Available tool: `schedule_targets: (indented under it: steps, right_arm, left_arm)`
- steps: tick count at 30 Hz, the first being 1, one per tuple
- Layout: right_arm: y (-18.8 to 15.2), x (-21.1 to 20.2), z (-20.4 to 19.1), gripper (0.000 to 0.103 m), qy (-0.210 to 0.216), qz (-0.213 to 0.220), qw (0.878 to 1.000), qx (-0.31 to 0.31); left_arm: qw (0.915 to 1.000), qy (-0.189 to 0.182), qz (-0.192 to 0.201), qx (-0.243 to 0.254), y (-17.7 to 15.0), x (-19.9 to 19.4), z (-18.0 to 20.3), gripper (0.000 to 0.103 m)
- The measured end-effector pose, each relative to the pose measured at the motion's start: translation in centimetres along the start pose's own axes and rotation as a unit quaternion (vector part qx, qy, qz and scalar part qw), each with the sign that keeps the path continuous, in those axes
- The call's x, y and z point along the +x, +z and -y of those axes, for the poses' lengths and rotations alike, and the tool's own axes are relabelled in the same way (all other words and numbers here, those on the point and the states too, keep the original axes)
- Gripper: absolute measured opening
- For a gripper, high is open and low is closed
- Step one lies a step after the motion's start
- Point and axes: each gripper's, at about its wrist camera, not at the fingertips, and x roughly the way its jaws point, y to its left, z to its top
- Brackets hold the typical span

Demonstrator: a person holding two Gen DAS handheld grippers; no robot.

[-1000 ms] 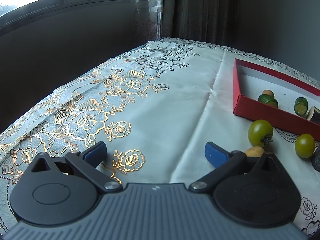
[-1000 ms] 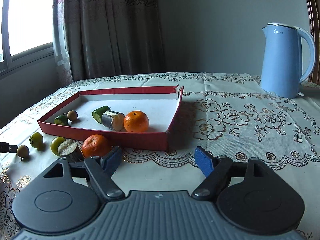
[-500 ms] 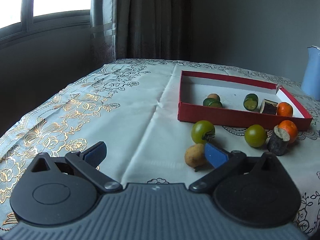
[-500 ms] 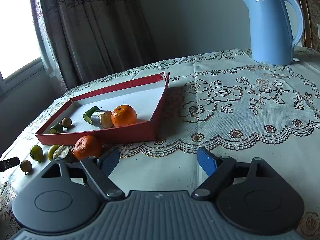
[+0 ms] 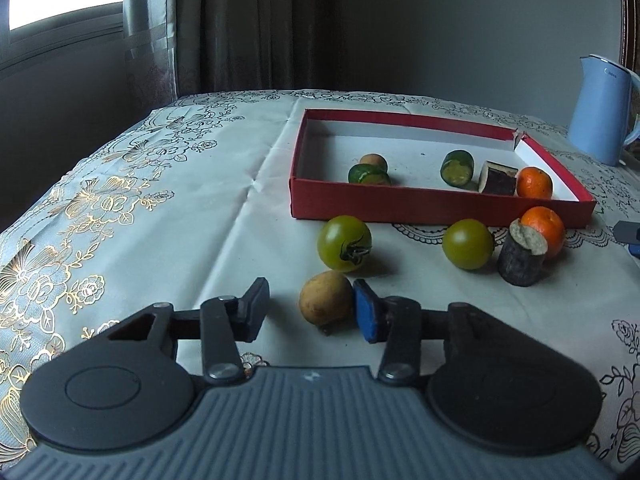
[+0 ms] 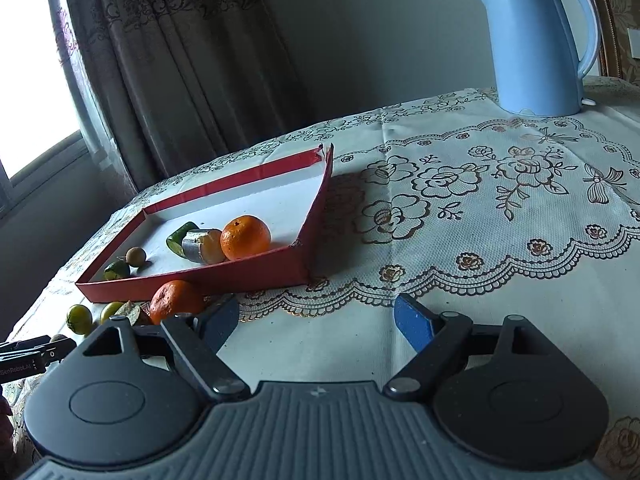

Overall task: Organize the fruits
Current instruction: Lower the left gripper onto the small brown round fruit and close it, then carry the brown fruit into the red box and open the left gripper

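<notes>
A small tan fruit (image 5: 325,297) lies on the tablecloth between the fingers of my left gripper (image 5: 310,307). The jaws are partly closed; the right pad touches it, the left pad stands apart. Beyond lie two green tomatoes (image 5: 344,243) (image 5: 467,243), a dark cut piece (image 5: 521,258) and an orange (image 5: 544,229). The red tray (image 5: 420,202) holds several fruits, among them an orange (image 5: 534,182). My right gripper (image 6: 316,320) is open and empty over the tablecloth, with the tray (image 6: 224,278) and the loose orange (image 6: 176,301) to its left.
A blue kettle (image 6: 538,38) stands at the far right of the table; it also shows in the left wrist view (image 5: 602,110). Curtains and a window are behind. The table edge falls off at the left (image 5: 60,184).
My left gripper has swung right and moved around the tan fruit, and its jaws have narrowed. My right gripper has tilted and shifted right, staying open.
</notes>
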Motion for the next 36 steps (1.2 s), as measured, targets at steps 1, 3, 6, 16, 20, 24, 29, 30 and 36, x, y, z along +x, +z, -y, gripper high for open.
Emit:
schedule_targets:
  steps: [1,3,6,16,20,24,29,30,36]
  right_arm:
    - [0.0,0.0,0.0,0.085,0.0,0.0,1.0,0.0]
    - [0.0,0.0,0.0,0.085,0.0,0.0,1.0,0.0]
    - [0.0,0.0,0.0,0.085,0.0,0.0,1.0,0.0]
    - [0.0,0.0,-0.1,0.085,-0.002,-0.003,1.0,-0.001]
    - [0.0,0.2,-0.2,0.085,-0.004,-0.006,1.0,-0.004]
    - [0.0,0.2,-0.4,0.086,-0.008,-0.01,1.0,-0.008]
    - [0.0,0.4,-0.8,0.087,-0.015,-0.015,1.0,-0.02]
    - [0.0,0.5,-1.0,0.088,-0.018,-0.018,0.999,-0.026]
    - [-0.3,1.3,-3.0,0.088,-0.061,-0.037,0.994,-0.085]
  left_arm:
    - [1.0,-0.003,0.0,-0.001,0.0,0.0,0.0,0.035]
    - [1.0,-0.008,0.002,0.003,-0.1,-0.1,0.1,0.031]
    - [0.9999,-0.012,0.003,0.005,-0.1,-0.2,0.3,0.025]
    - [0.9999,-0.008,0.003,0.008,-0.2,-0.2,0.4,0.025]
    - [1.0,-0.004,0.002,0.008,0.0,-0.2,0.6,0.025]
    - [0.9999,-0.011,0.002,0.009,0.2,-0.2,1.1,0.025]
    - [0.9998,-0.014,0.002,0.015,0.2,0.0,1.8,0.025]
    - [0.9998,-0.016,0.002,0.013,0.2,0.0,1.8,0.025]
    - [0.9997,-0.022,0.002,0.011,0.1,-0.1,1.9,0.025]
